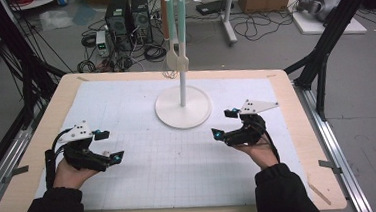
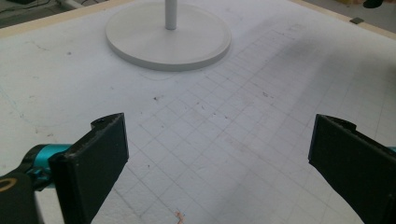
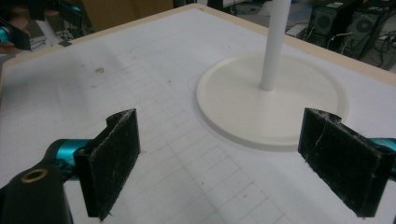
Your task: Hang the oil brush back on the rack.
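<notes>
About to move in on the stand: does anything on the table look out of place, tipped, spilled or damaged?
Nothing stands out. The white stand sits upright on the gridded mat, with the utensils hanging straight from its top. The mat shows only small specks and scuffs. The left gripper and right gripper are open and empty, apart from the stand.
</notes>
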Available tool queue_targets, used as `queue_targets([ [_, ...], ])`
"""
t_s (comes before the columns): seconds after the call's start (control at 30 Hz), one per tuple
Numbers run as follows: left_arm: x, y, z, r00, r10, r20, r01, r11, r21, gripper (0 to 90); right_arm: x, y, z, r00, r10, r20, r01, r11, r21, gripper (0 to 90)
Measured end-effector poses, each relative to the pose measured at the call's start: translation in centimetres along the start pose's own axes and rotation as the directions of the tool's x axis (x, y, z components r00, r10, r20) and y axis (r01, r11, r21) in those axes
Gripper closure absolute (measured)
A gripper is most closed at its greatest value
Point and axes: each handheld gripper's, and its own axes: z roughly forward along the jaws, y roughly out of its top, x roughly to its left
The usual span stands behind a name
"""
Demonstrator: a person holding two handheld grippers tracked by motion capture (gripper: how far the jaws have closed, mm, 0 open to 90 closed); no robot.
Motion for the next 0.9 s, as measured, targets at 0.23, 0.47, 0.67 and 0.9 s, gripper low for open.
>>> queue_targets([
  [0.23, 0.0, 0.0, 0.0, 1.0, -0.001, -0.004, 0.001, 1.0, -0.002, 3.5, 0.2, -1.4, -0.4, 0.9999, 0.011, 0.006, -0.011, 1.0, 0.012, 11.6],
  [0.47, 0.0, -0.1, 0.1, 1.0, 0.001, -0.008, -0.001, 1.0, -0.001, 3.4, 0.4, -2.7, -1.2, 0.9997, 0.021, 0.014, -0.022, 0.999, 0.033, 11.6],
  [0.67, 0.0, -0.1, 0.2, 1.0, -0.002, -0.005, 0.002, 1.0, 0.0, 3.4, 0.5, -3.7, -1.8, 0.9994, 0.031, 0.017, -0.031, 0.999, 0.022, 11.5],
  [0.9, 0.1, -0.2, 0.2, 1.0, -0.008, -0.002, 0.008, 1.0, -0.003, 3.4, 0.7, -4.8, -2.7, 0.999, 0.037, 0.024, -0.037, 0.999, 0.032, 11.6],
])
